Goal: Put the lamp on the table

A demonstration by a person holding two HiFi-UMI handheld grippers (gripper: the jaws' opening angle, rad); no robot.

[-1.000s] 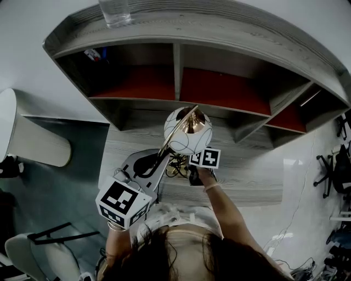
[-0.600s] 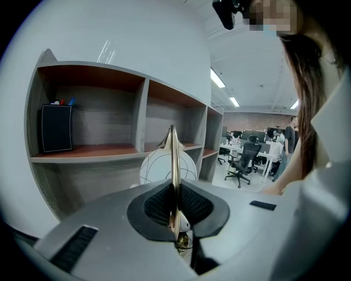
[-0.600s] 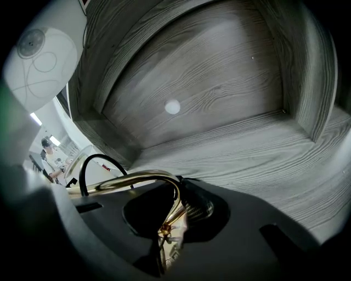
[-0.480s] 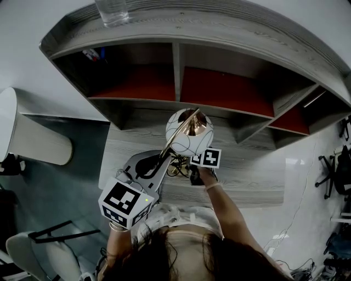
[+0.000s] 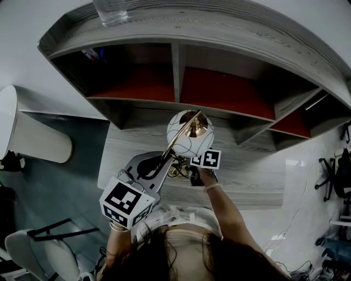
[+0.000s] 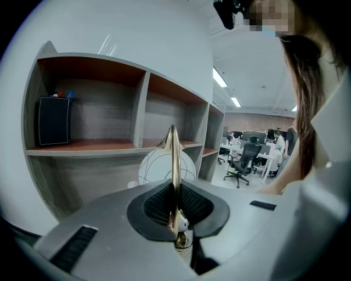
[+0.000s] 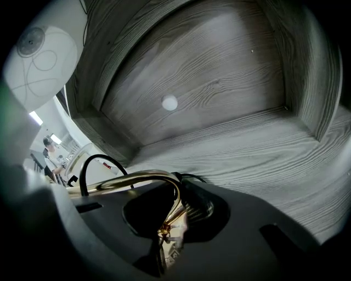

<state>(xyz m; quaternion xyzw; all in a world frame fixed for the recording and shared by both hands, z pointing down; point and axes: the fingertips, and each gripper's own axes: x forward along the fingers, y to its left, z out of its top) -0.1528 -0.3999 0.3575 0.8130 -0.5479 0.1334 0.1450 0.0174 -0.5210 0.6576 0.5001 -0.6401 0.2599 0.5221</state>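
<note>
The shelves (image 5: 219, 90) are rising behind the table (image 5: 247, 175), and the lamp (image 5: 189, 131) is being held upright over it. Setting it down and letting go are likely remaining. The left gripper (image 6: 174, 219) is pinching the brass stem (image 6: 173, 164), and the right gripper (image 7: 164, 228) is clamping the curved foot (image 7: 137, 178). Whether that foot is touching the wood is being hidden by the grippers.

- Shelf unit (image 5: 247, 33): grey wood-grain, open compartments with red-brown floors.
- Drinking glass (image 5: 111, 11): clear, upright on the shelf unit's top, near its left end.
- Black box (image 6: 54, 121): upright in the leftmost compartment.
- Office chair (image 6: 241, 159): black, far off in the background room.
</note>
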